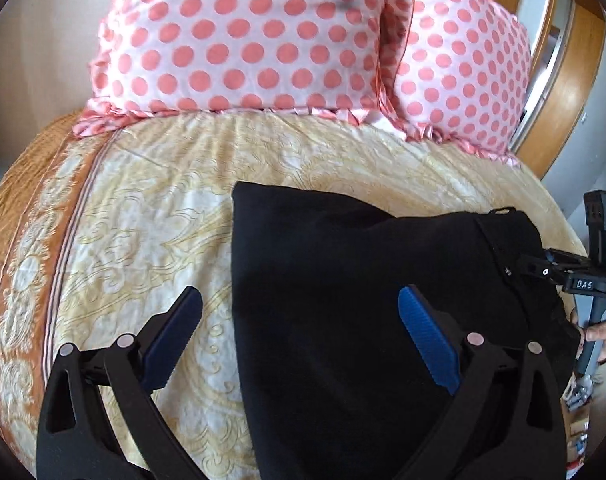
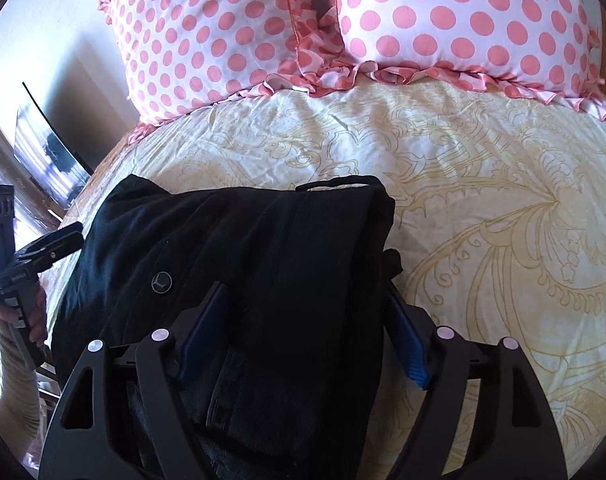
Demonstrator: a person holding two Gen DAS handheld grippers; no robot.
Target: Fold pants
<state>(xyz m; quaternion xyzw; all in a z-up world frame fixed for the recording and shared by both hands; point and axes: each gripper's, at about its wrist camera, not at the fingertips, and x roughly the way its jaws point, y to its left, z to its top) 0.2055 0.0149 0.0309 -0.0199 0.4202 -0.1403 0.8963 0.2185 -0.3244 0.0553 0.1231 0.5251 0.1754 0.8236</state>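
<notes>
Black pants (image 1: 363,280) lie folded in a compact pile on the bed; in the right wrist view the pants (image 2: 231,248) show a round button and the waistband near the camera. My left gripper (image 1: 301,300) is open, its fingers straddling the pile's left edge from above. My right gripper (image 2: 305,292) is open, with its jaws on either side of the waistband end of the pile. The right gripper also shows in the left wrist view (image 1: 543,270) at the pile's right edge. The left gripper shows in the right wrist view (image 2: 59,242) at the pile's left edge.
The bed has a cream sheet with yellow pattern (image 1: 163,208) and an orange border (image 1: 31,248). Two pink polka-dot pillows (image 1: 243,36) (image 1: 459,76) stand at the head. A wooden headboard (image 1: 559,92) is at the right. A framed picture (image 2: 47,148) leans left of the bed.
</notes>
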